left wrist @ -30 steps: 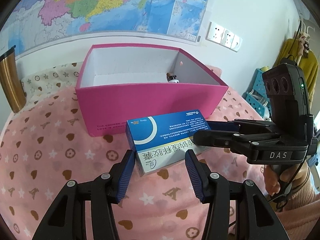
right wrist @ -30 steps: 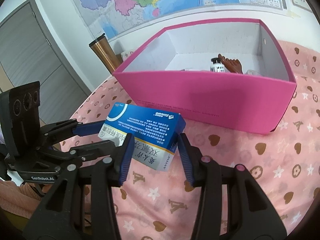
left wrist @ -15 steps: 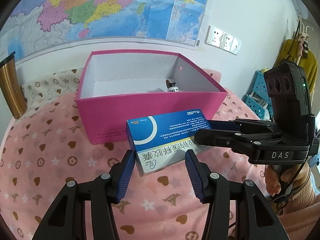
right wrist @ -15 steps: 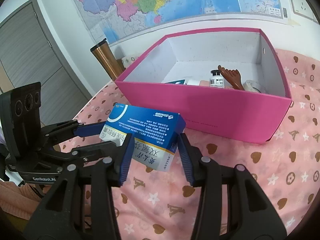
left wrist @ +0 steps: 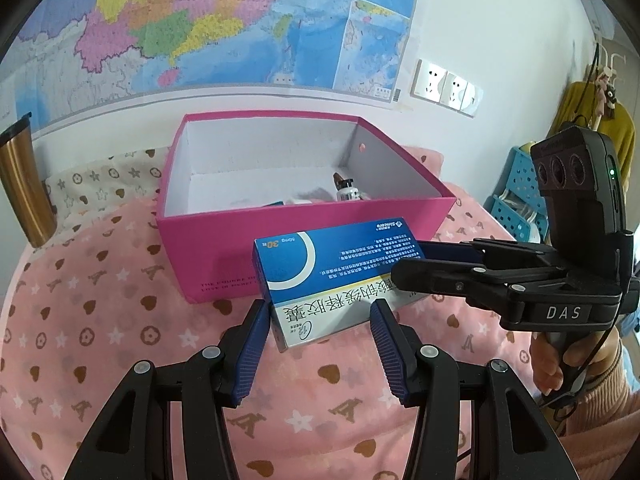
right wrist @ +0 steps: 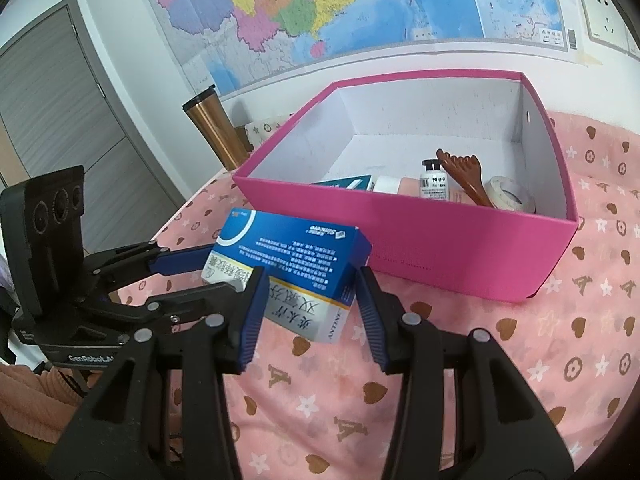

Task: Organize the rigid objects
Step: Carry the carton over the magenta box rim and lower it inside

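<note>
A blue and white medicine box is held in the air in front of the pink box, above the pink cloth. My left gripper is shut on one end of it. My right gripper is shut on the other end; it shows from the side in the left wrist view. Inside the pink box lie a small white bottle, a brown wooden comb-like tool, a tape roll and a teal packet.
A copper tumbler stands left of the pink box by the wall. A map and wall sockets are behind. A blue basket stands off the table at right. A grey door is at left.
Both grippers have risen with the medicine box; the view now looks further down into the pink box. The grip on the medicine box is unchanged.
</note>
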Demonstrator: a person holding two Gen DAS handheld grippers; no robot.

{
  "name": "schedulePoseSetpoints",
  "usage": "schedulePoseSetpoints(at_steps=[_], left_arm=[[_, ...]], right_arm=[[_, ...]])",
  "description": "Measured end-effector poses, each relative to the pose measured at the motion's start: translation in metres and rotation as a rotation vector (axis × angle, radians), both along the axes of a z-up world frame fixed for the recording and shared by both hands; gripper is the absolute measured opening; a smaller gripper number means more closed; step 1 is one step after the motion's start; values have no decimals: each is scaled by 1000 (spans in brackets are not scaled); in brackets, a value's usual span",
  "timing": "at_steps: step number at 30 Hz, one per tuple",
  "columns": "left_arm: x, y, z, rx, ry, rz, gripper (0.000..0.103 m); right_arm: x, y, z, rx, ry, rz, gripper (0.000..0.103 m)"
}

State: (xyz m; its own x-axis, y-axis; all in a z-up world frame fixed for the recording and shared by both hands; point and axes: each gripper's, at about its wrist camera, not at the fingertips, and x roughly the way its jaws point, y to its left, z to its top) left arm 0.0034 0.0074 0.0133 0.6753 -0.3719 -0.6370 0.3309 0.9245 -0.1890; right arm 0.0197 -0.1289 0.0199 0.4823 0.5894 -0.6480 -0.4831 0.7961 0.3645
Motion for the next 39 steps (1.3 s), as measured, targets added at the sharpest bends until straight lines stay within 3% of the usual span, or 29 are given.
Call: schedulePoseSetpoints(at_steps=[39], left_arm=[[21,0,17,20,-46,10,52]], right_arm=[[19,-1,14,14,-40,-1,48]])
